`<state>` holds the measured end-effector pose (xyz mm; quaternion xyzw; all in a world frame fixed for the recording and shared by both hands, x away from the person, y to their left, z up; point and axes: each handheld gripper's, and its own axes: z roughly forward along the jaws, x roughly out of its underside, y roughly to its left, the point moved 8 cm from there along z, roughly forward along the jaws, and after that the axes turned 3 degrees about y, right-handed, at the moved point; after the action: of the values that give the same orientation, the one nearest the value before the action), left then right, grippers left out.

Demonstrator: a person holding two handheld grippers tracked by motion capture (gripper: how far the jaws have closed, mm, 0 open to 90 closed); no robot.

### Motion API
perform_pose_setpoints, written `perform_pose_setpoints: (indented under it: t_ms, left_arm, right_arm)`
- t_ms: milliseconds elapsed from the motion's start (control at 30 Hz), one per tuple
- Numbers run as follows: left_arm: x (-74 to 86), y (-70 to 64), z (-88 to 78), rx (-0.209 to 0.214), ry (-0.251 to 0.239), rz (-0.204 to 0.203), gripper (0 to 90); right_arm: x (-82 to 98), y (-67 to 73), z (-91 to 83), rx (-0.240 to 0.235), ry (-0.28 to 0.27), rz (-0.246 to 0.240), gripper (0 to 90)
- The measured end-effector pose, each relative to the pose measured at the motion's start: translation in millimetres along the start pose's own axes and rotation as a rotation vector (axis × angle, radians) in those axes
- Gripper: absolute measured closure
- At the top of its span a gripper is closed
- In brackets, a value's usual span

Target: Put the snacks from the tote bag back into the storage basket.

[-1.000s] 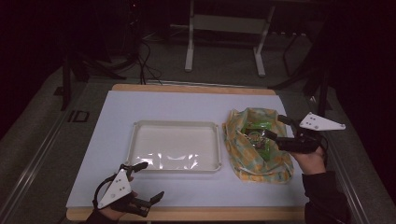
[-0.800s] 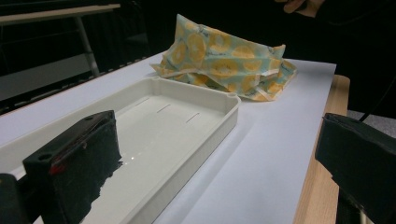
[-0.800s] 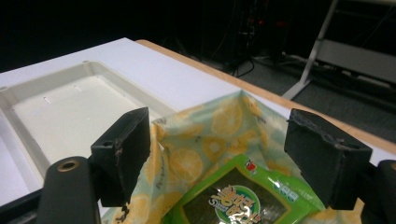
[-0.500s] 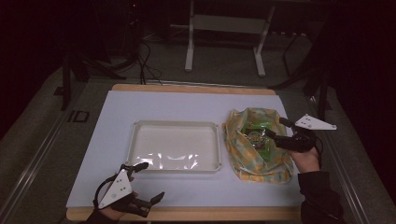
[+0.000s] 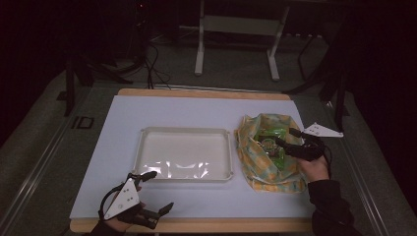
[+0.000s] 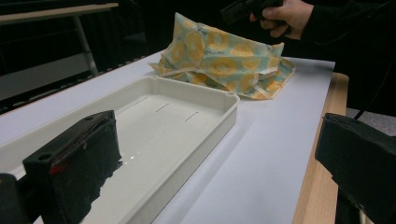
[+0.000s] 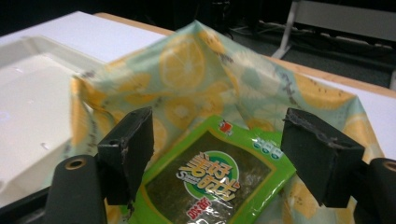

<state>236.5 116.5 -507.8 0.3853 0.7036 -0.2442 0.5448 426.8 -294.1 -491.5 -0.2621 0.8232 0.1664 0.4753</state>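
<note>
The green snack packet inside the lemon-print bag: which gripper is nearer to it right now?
Right. The right gripper hangs over the green snack packet in the lemon-print fabric bag, jaws open either side of it. The left gripper sits at the table's near edge, beyond the white plastic tray.

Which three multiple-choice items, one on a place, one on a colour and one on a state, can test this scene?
1. Where does the green snack packet lie?
A. in the lemon-print bag
B. in the white tray
C. on the bare table

2. What colour is the tray?
A. blue
B. white
C. red

3. How are the jaws of the right hand-held gripper?
A. shut on the packet
B. shut on nothing
C. open over the packet

Answers: 1 A, bag cloth surrounds the packet; 2 B, it looks white; 3 C, both pads stand apart.
</note>
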Motion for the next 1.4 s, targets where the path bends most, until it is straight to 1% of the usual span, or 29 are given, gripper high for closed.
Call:
perform_pose_setpoints:
  t_ms: [100,133,200,300,333,367,433,500,533,600,633,700,733,900,967,1133,1200,1300,1333,1400]
  left_arm:
    - [0.0,-0.2,0.0,0.000,0.000,0.001,0.4]
    - [0.0,-0.3,0.0,0.000,0.001,0.001,0.4]
    - [0.0,-0.3,0.0,-0.001,0.000,0.002,0.4]
    - [-0.1,-0.3,0.1,0.000,0.000,0.002,0.4]
    - [-0.2,-0.4,0.1,0.000,0.000,0.001,0.4]
    - [-0.2,-0.4,0.1,0.000,0.000,0.002,0.4]
    - [-0.2,-0.4,0.1,-0.001,0.000,0.002,0.4]
    - [-0.1,-0.3,0.2,-0.003,0.002,0.002,0.4]
    - [0.0,0.1,0.2,-0.007,0.003,0.004,0.4]
    - [-0.2,0.8,0.1,-0.012,0.001,0.003,0.4]
    - [-0.2,0.9,0.1,-0.012,0.002,0.003,0.4]
    - [-0.1,0.9,0.1,-0.012,0.003,0.003,0.4]
    - [-0.1,0.6,0.2,-0.011,0.002,0.003,0.4]
    - [-0.2,0.4,0.1,-0.011,0.001,0.003,0.4]
    - [-0.2,0.4,0.0,-0.011,0.002,0.003,0.4]
    - [-0.2,0.3,0.1,-0.008,0.002,0.001,0.4]
    - [-0.2,0.2,0.2,-0.007,0.003,0.001,0.4]
    - [-0.1,0.0,0.2,-0.006,0.003,0.000,0.4]
    - [-0.1,0.0,0.3,-0.006,0.003,-0.001,0.4]
    - [0.0,-0.1,0.4,-0.005,0.004,0.000,0.4]
  right_arm:
    - [5.8,-3.9,5.6,0.021,0.020,0.017,27.1]
    - [7.8,-4.7,7.2,0.020,0.027,0.022,28.4]
    - [11.1,-6.8,9.1,0.022,0.031,0.034,34.7]
    - [16.0,-12.0,11.2,0.027,0.032,0.072,38.9]
    - [18.0,-13.6,12.0,0.035,0.037,0.078,40.1]
    - [19.5,-14.0,12.7,0.033,0.039,0.082,40.2]
    - [23.9,-15.9,15.0,0.053,0.056,0.081,41.0]
    - [27.7,-17.2,17.2,0.063,0.066,0.092,42.0]
    - [29.5,-18.6,18.3,0.077,0.074,0.097,42.2]
    - [32.8,-19.6,20.5,0.077,0.090,0.111,42.3]
    - [35.0,-20.9,22.2,0.090,0.103,0.109,42.3]
    - [38.0,-20.9,24.4,0.087,0.114,0.114,42.3]
    - [40.3,-22.0,26.1,0.099,0.123,0.113,42.3]
    - [48.1,-23.3,31.8,0.096,0.150,0.138,42.2]
    - [51.6,-24.0,34.6,0.105,0.166,0.135,42.3]
    - [58.6,-24.0,39.1,0.083,0.196,0.164,42.2]
    - [62.3,-23.6,41.7,0.079,0.215,0.159,42.2]
    - [65.4,-23.1,44.5,0.068,0.232,0.166,42.6]
    - [66.2,-22.7,45.7,0.066,0.239,0.160,43.3]
    - [68.3,-21.7,47.7,0.058,0.262,0.159,44.1]
